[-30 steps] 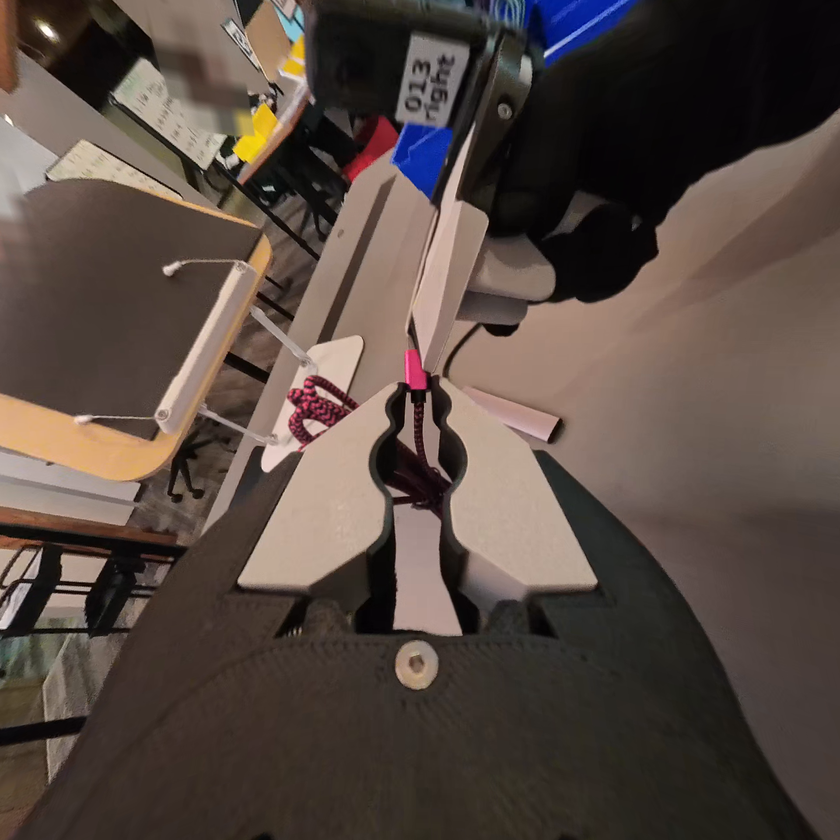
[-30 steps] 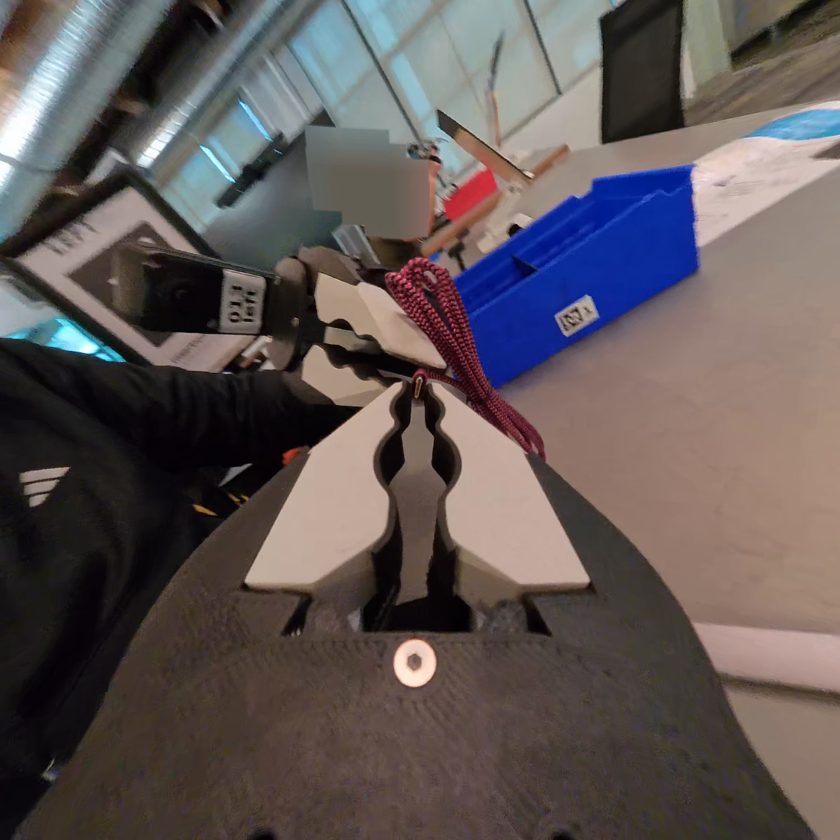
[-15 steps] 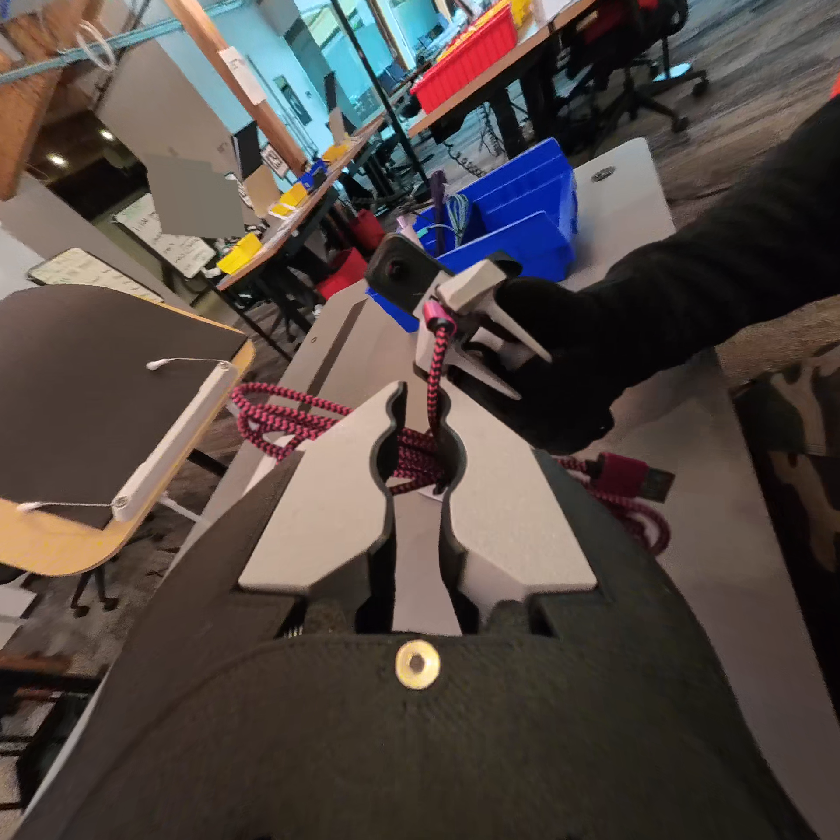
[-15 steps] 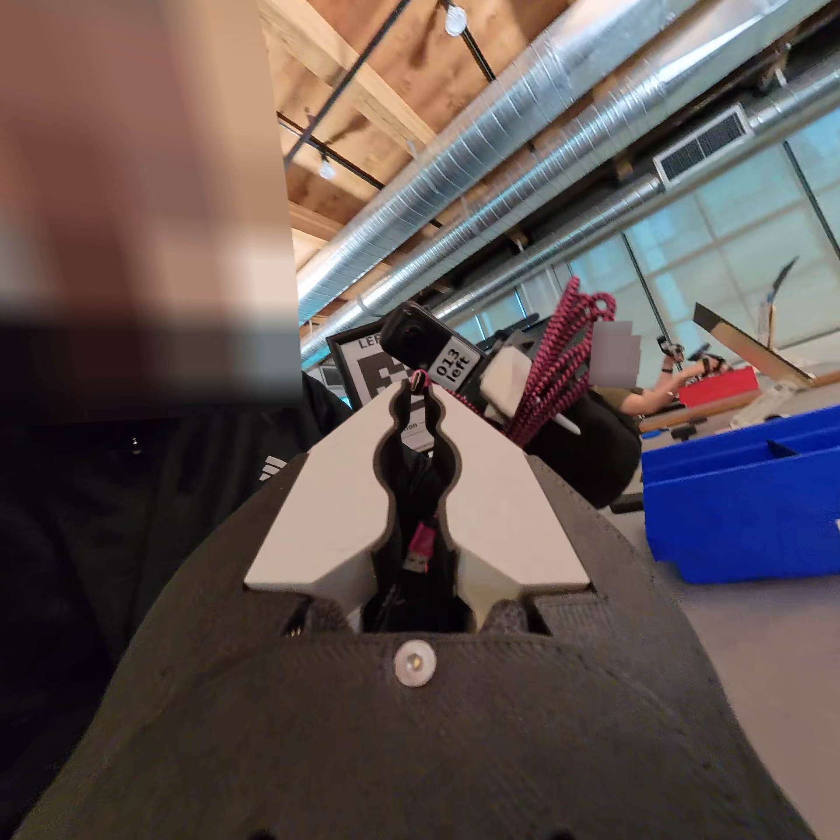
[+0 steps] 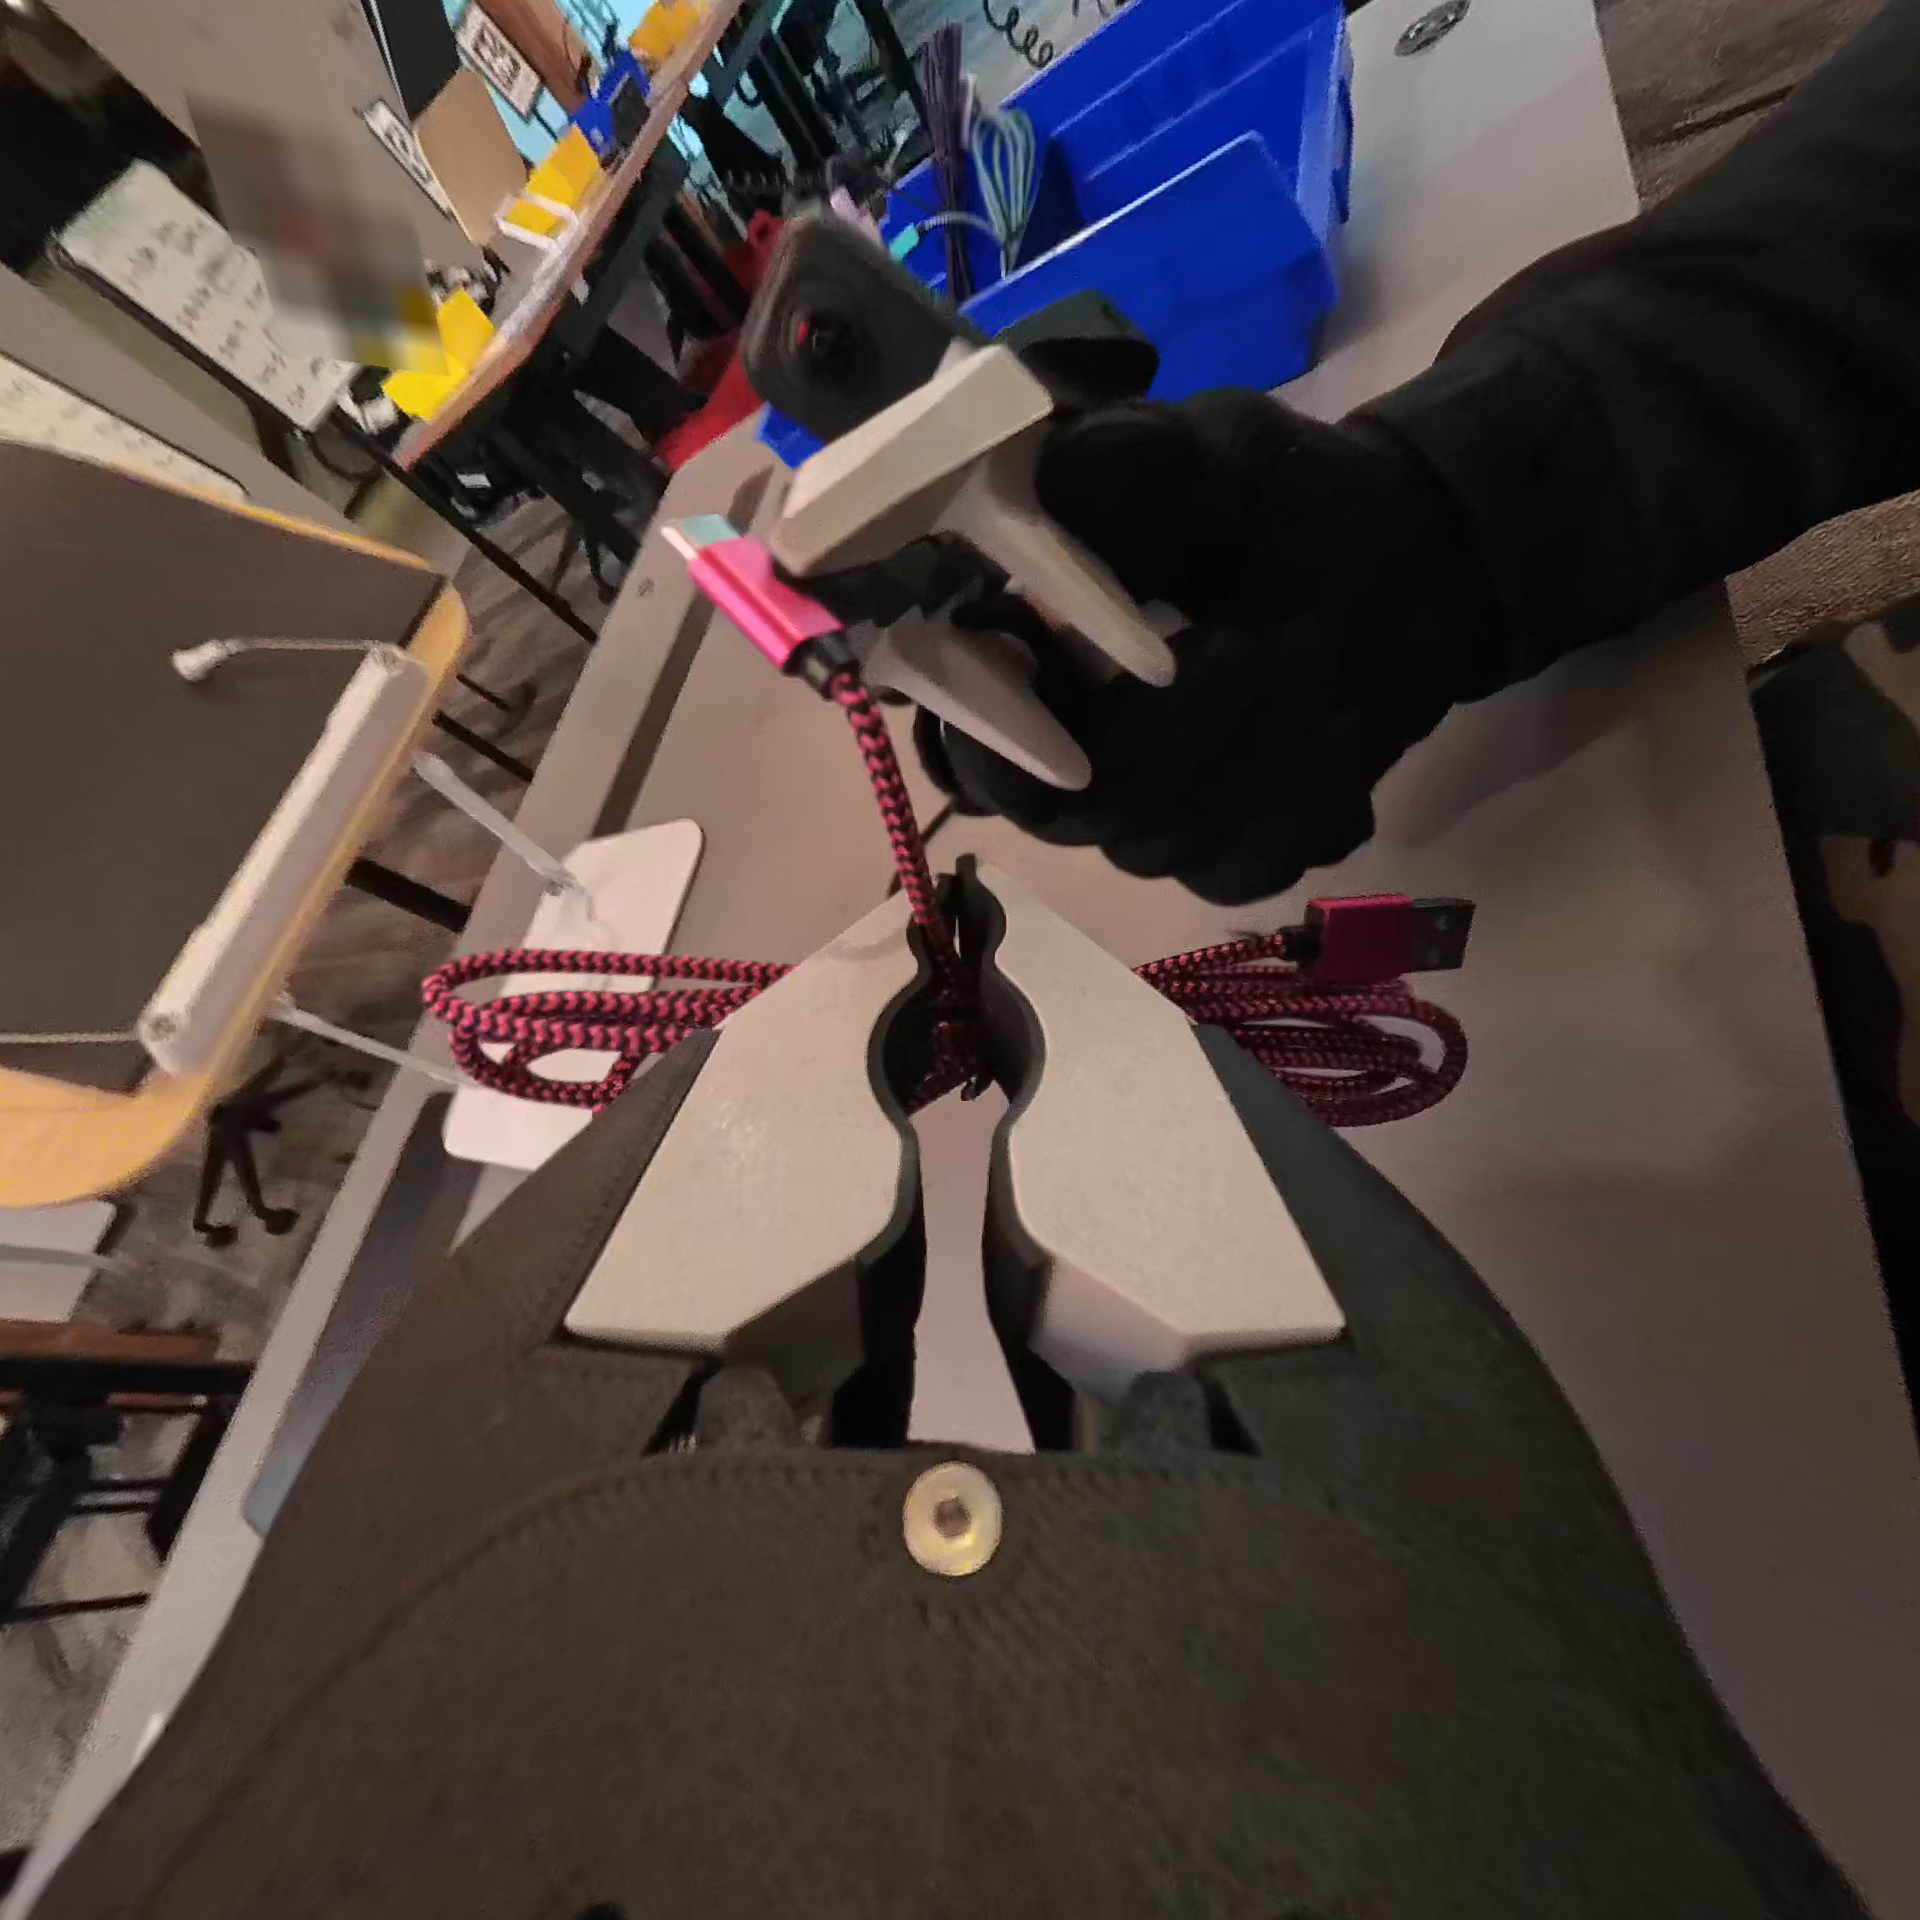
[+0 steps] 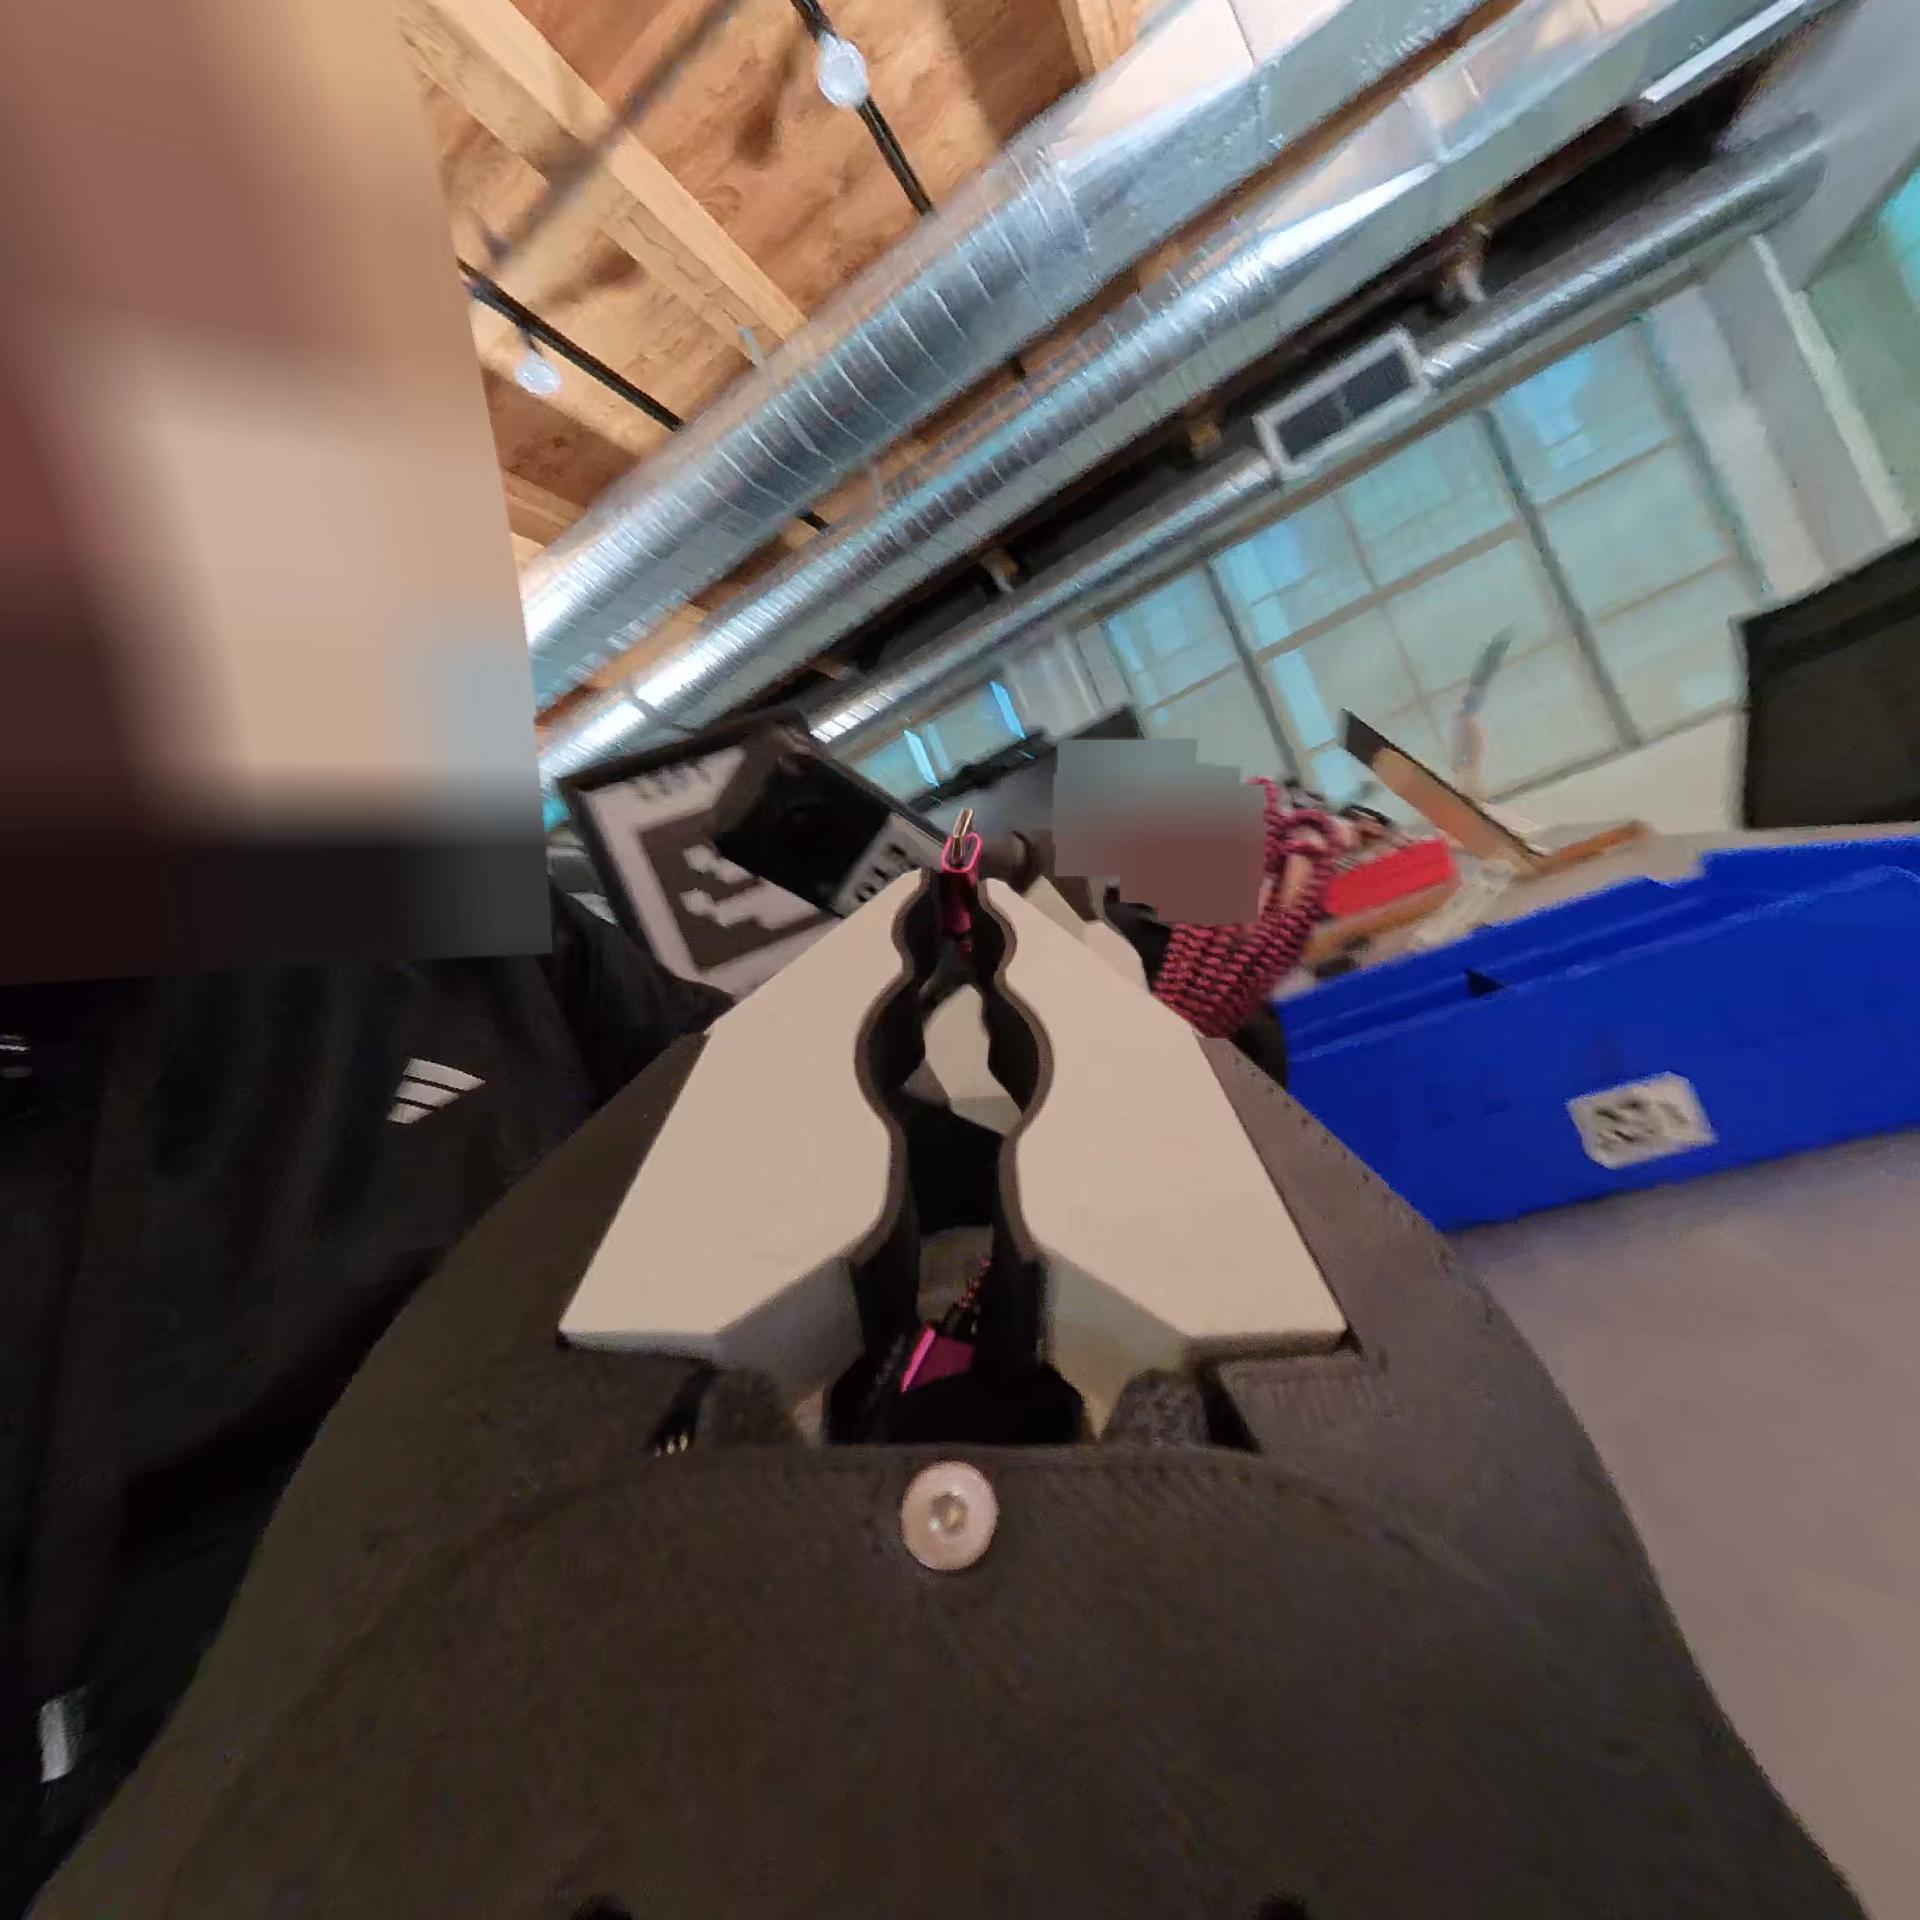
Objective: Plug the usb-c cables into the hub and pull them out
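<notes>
Two grippers share one pink braided cable [image 5: 894,790]. Its usb-c plug [image 5: 750,590] lies tilted, metal tip aimed up and to the far left, its pink shell pinched by the right gripper [image 5: 831,613] — fingers clamped on it, above the grey table [image 5: 1558,1299]. The left gripper [image 5: 956,914] has its tips closed on the cord just below; the remaining loops and the usb-a plug [image 5: 1387,933] lie on the table behind it, near a blue bin [image 5: 1195,260].
</notes>
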Action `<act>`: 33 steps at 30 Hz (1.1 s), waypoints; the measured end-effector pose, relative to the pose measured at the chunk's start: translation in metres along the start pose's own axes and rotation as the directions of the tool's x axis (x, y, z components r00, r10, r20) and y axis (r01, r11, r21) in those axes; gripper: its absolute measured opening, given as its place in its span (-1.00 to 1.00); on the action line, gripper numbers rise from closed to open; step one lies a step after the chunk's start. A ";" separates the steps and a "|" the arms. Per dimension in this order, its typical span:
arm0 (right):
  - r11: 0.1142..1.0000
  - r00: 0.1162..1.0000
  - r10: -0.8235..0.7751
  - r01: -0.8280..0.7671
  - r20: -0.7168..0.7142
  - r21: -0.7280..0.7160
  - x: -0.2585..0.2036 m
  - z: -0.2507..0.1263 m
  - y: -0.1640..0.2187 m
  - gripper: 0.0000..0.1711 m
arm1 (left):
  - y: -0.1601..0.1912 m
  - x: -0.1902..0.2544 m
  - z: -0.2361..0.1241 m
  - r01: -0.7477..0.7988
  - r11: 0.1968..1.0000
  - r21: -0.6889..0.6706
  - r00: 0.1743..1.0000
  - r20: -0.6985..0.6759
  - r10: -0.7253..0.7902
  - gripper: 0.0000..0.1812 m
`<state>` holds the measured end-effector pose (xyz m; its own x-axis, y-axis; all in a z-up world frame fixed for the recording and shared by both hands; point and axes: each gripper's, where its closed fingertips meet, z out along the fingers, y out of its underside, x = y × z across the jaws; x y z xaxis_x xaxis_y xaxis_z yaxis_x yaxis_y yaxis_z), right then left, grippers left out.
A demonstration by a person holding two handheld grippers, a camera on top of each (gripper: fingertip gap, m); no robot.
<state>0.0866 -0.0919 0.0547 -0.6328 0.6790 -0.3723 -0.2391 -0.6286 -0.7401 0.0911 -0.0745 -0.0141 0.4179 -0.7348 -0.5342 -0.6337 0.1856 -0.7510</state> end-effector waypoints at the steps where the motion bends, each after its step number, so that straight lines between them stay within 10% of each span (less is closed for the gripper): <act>1: 0.999 0.998 -0.027 0.025 -0.053 -0.032 0.006 -0.001 0.004 -0.99 | 0.004 -0.001 0.000 0.031 0.999 -0.013 0.999 -0.009 -0.031 -1.00; 5: 0.968 0.967 -0.177 0.137 -0.182 -0.212 0.018 -0.002 0.026 -0.68 | 0.010 -0.007 0.003 0.203 0.979 -0.020 0.978 -0.039 -0.203 -1.00; 10: 0.912 0.905 -0.336 0.243 -0.261 -0.331 0.028 -0.001 0.037 -0.78 | 0.013 -0.003 0.007 0.254 0.966 -0.050 0.965 -0.063 -0.256 -1.00; 16: 0.813 0.816 -0.479 0.274 -0.322 -0.514 0.040 -0.004 0.048 -0.58 | 0.033 -0.003 0.015 0.167 0.963 -0.210 0.986 0.027 -0.165 -1.00; 21: 0.853 0.730 -0.399 0.073 -0.555 -0.518 0.059 -0.014 0.046 -0.91 | 0.053 -0.015 0.018 0.028 0.918 -0.396 0.982 0.183 0.049 -1.00; 25: 0.818 0.628 -0.465 0.035 -0.624 -0.574 0.067 -0.027 0.047 -0.79 | 0.058 -0.024 0.018 -0.021 0.882 -0.471 0.950 0.266 0.165 -1.00; 33: 0.857 0.663 -0.392 0.011 -0.638 -0.515 0.067 -0.023 0.050 -0.94 | 0.058 -0.033 0.015 -0.093 0.842 -0.531 0.906 0.306 0.294 -1.00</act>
<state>0.0487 -0.0690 -0.0205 0.1437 0.9384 -0.3144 0.1676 -0.3362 -0.9268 0.0504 -0.0294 -0.0464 0.3915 -0.4116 -0.8230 -0.9186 -0.1218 -0.3760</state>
